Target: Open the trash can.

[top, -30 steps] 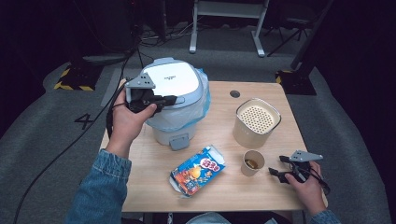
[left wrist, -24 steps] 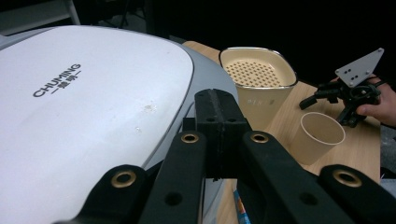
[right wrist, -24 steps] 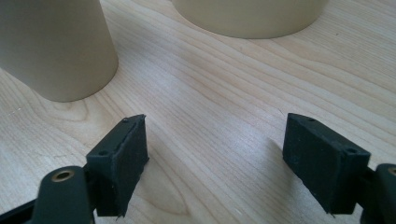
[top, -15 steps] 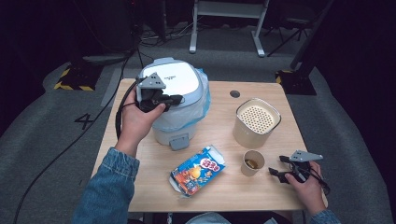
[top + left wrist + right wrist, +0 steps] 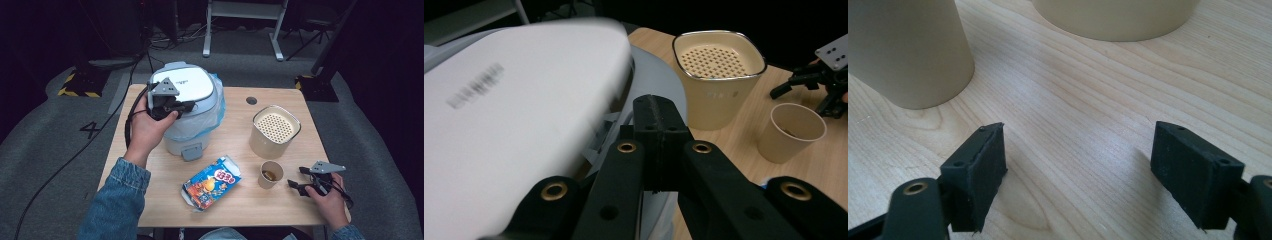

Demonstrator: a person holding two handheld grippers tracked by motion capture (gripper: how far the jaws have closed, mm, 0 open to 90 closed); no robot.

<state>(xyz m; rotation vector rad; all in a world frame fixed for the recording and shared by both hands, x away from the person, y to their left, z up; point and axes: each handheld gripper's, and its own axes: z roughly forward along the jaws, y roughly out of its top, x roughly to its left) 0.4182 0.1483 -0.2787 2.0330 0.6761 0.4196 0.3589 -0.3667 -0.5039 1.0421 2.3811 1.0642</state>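
Brought the left gripper [image 5: 187, 105] in over the last second, from off the left flank of the white-lidded grey waste bin [image 5: 192, 86] with its blue plastic liner onto the lid's left edge. Kept its tongs pinched together with nothing between them, tips laid across the lid rim. Judged this as the approach finished and the lid about to be pressed or prised, not yet opened.

Found the bin standing at the back left of the pale wooden table [image 5: 235, 127]. Stood upright, long axis vertical, lid shut and roughly level. Pointed its grey front tab [image 5: 191, 151] toward the person's edge, lid running from that tab back to the far side.

Left the right gripper [image 5: 296, 177] well to the right of the bin, low on the wood just beside the beige paper cup [image 5: 270, 174]. Held its tongs spread wide, gripping nothing.
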